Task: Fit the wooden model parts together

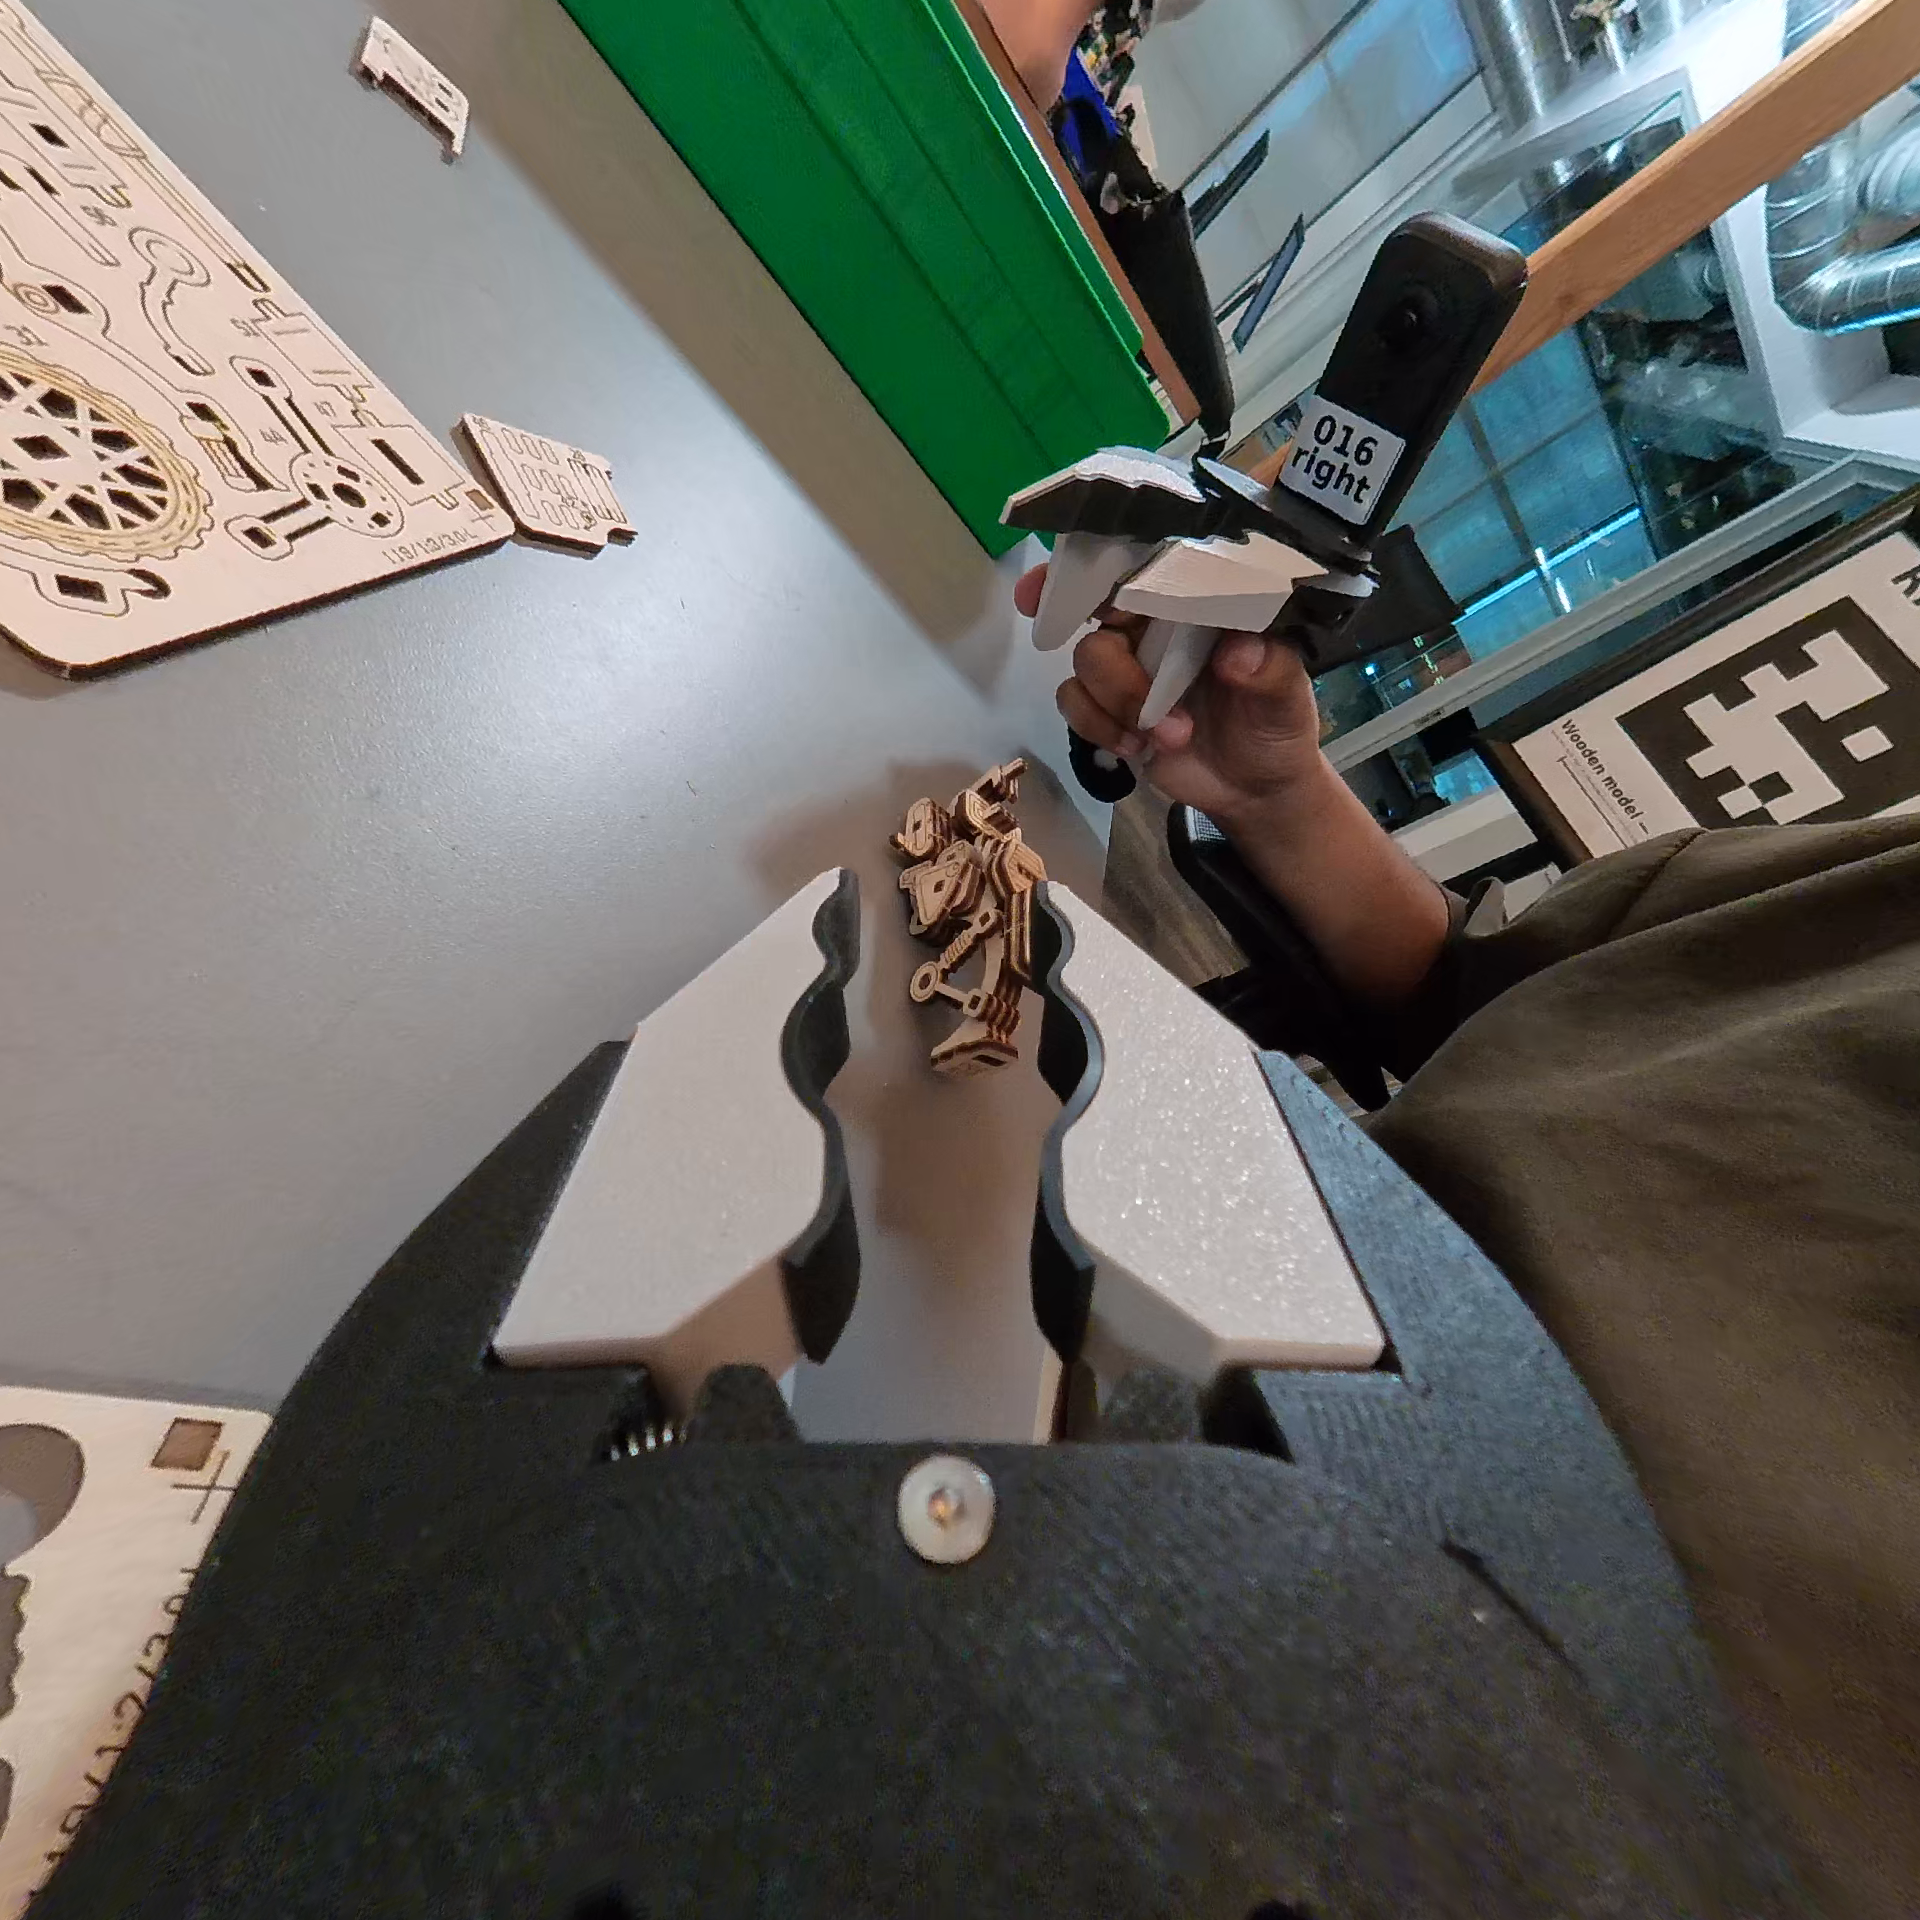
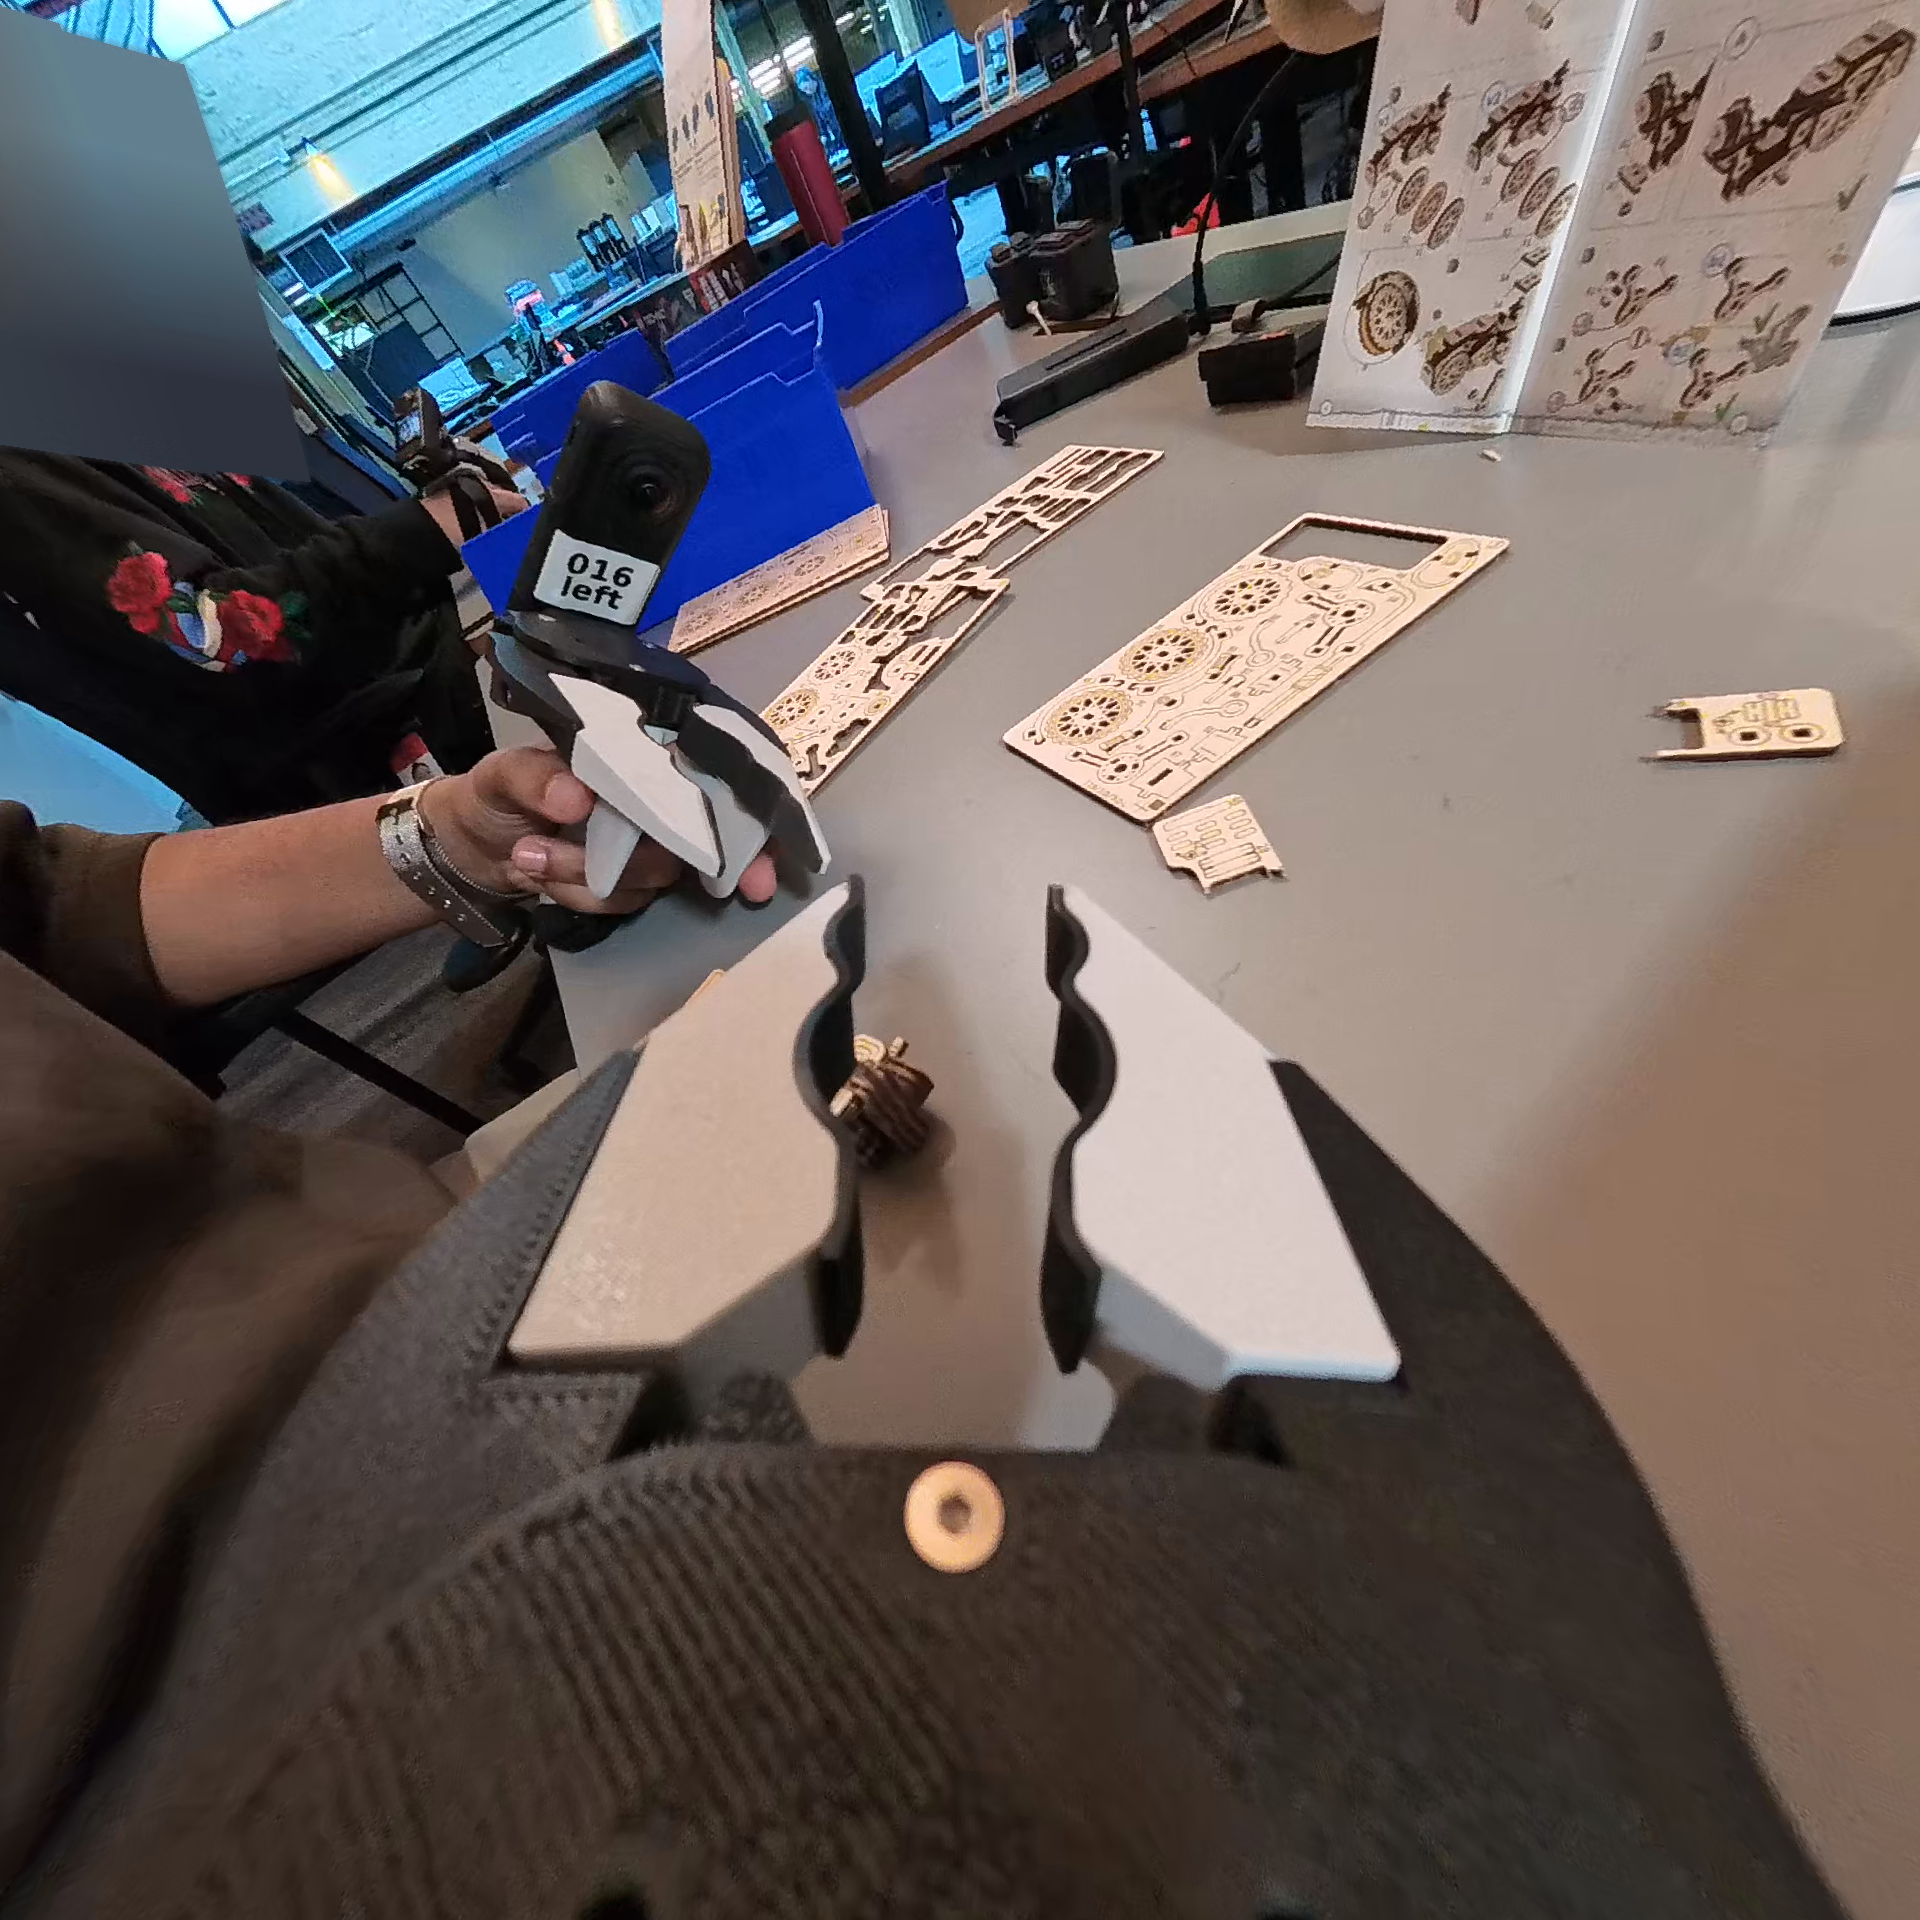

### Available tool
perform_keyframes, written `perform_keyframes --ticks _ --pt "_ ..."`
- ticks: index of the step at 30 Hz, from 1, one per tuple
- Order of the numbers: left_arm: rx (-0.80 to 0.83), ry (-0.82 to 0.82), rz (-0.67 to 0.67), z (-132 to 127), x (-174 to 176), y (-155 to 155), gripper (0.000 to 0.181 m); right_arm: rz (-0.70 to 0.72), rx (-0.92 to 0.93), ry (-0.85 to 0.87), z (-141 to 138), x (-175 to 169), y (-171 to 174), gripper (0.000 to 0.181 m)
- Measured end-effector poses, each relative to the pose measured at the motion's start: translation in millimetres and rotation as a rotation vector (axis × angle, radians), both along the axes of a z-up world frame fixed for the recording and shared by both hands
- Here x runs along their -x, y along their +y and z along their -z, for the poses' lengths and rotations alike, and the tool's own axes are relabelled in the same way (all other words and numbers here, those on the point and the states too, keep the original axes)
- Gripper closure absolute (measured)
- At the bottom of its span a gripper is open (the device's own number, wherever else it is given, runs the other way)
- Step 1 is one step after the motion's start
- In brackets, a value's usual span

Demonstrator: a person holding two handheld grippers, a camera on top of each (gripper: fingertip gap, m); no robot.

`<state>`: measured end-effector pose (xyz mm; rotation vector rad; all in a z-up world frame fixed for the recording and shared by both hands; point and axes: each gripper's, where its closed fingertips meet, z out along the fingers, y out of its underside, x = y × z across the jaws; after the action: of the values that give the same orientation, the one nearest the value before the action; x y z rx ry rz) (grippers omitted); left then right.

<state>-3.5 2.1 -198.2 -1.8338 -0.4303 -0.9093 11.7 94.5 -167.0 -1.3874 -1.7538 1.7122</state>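
Observation:
A small, partly built wooden model assembly [image 1: 971,920] lies on the grey table [image 1: 416,935] near its edge. My left gripper [image 1: 948,894] is open and empty, and the assembly shows between and just beyond its fingertips. My right gripper [image 2: 956,896] is open and empty above the same assembly [image 2: 883,1107], which shows close to the left finger [image 2: 727,1143]. Each gripper is hand-held and also shows in the other's view, the right one [image 1: 1101,675] and the left one [image 2: 670,878], both raised off the table.
Laser-cut wooden part sheets [image 2: 1247,665] [image 2: 894,665] [image 1: 156,416] lie farther back. Two small loose wooden pieces [image 2: 1216,842] [image 2: 1756,722] lie beside them. A folded instruction sheet [image 2: 1610,208] stands at the back. Blue bins [image 2: 779,447] and a green box [image 1: 883,208] border the table. Spacing between my two grippers at the tips: around 11 cm.

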Motion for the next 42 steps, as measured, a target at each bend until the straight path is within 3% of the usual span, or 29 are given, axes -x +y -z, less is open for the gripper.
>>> perform_keyframes --ticks 8,14,18,22,24,28,30,33,37,42 --pt "-0.016 -0.008 -0.018 -2.5 2.8 -0.5 0.151 0.007 0.005 -0.001 -0.3 -0.3 1.1 0.148" --pt "-0.037 0.026 -0.099 -5.6 13.5 0.7 0.147 0.075 -0.105 0.063 -4.3 4.2 12.2 0.149" --pt "-0.074 0.058 -0.252 -13.8 40.4 16.9 0.138 0.229 -0.274 0.316 -35.3 24.6 38.3 0.156" --pt "-0.125 -0.029 -0.317 -23.1 68.6 28.4 0.133 0.236 -0.359 0.273 -18.5 46.5 45.8 0.143" --pt "-0.151 -0.028 -0.321 -29.7 77.9 31.4 0.133 0.232 -0.411 0.321 -25.9 62.0 48.9 0.147" --pt "-0.119 0.182 -0.289 -30.7 88.3 36.9 0.131 0.264 -0.557 0.429 -36.6 92.1 58.1 0.149" --pt "-0.096 0.297 -0.323 -25.5 98.3 36.2 0.138 0.319 -0.530 0.439 -35.3 100.9 60.7 0.135" --pt "-0.133 0.332 -0.353 -32.5 97.8 34.1 0.143 0.245 -0.521 0.339 -18.6 102.3 43.4 0.136" --pt "-0.160 0.394 -0.403 -40.4 96.6 30.6 0.135 0.227 -0.448 0.285 -17.2 91.4 33.3 0.144" --pt "-0.135 0.407 -0.360 -30.5 91.9 29.6 0.136 0.249 -0.392 0.277 -16.7 72.9 47.1 0.159"
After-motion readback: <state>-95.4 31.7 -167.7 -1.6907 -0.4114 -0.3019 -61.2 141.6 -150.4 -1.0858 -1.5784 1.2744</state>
